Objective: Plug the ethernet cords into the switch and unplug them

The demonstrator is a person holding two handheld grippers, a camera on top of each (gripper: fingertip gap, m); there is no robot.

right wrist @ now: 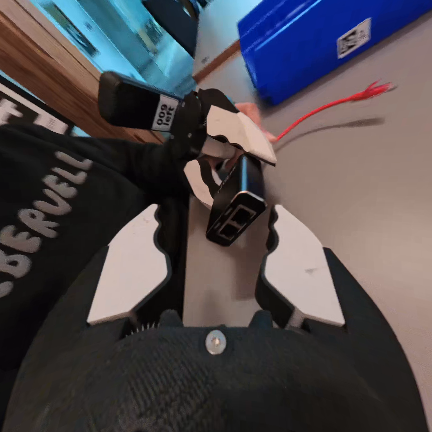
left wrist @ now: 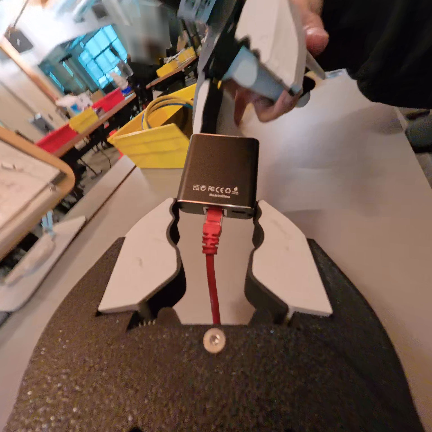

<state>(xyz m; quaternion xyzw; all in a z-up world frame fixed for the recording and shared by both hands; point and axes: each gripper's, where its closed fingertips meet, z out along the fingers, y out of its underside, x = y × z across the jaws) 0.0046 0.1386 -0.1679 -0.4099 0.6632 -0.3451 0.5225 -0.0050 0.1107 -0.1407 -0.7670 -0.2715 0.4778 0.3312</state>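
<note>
Holding the switch (left wrist: 219, 173) in my left jaws w/ the red cord (left wrist: 212, 252) plugged in, its free ports face my right jaws (right wrist: 215, 222), spread wide & empty, just beyond.

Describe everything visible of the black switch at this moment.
The switch is a small black box with rounded edges and a smooth, metal-looking shell bearing small white markings. The left gripper clamps its near end at the fingertips, holding it above the table. A red ethernet cord is plugged into that end, beside a small slot. The right wrist view shows two empty ports on the opposite end.
</note>
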